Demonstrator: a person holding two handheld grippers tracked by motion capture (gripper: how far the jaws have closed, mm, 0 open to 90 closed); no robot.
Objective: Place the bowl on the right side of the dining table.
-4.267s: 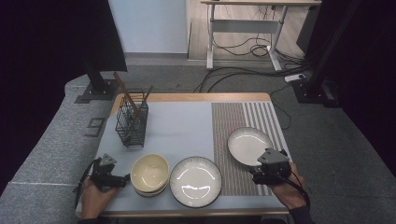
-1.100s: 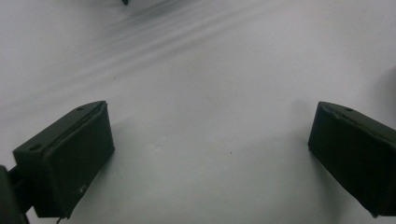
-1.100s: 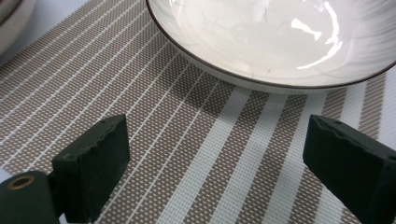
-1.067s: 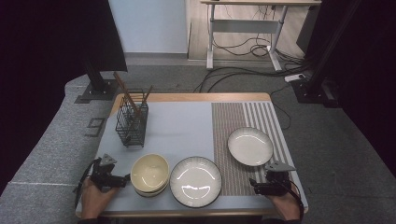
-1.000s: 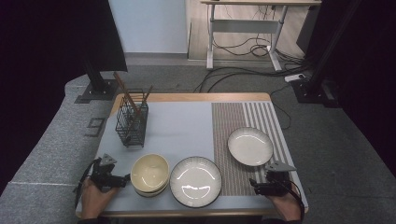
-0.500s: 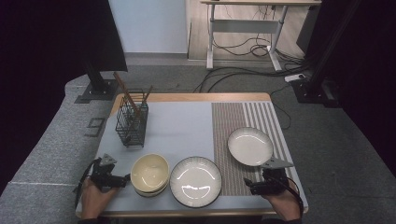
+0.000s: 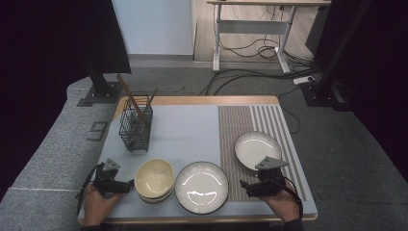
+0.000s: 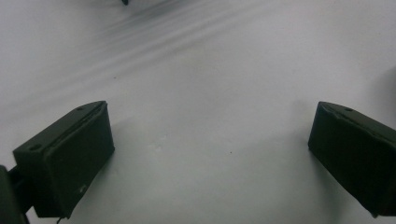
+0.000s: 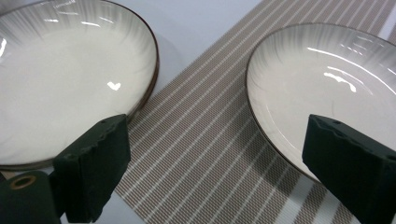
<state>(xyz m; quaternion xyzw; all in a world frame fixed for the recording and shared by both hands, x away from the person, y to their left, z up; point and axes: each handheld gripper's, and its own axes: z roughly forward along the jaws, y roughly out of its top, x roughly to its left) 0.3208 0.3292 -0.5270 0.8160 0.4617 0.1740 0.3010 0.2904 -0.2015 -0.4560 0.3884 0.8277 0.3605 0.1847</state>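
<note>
We count two plates: a large plate (image 7: 201, 186) on the blue mat and a smaller plate (image 7: 257, 149) on the striped mat. We see one stack of cream bowls (image 7: 154, 179) (their number unclear), one wire caddy (image 7: 135, 127) holding chopsticks (image 7: 130, 96), and two grippers.

High view: fixed above the person's edge, facing forward and down, far enough to take in the whole table (image 7: 192, 103) and floor behind.

Left gripper view: very close, facing bare grey mat (image 8: 210, 93).

Right gripper view: close, low; large plate (image 9: 60, 79) at 10 o'clock, small plate (image 9: 322, 79) at 2 o'clock. Both plates and striped mat (image 9: 201, 140) shared with high view.
</note>
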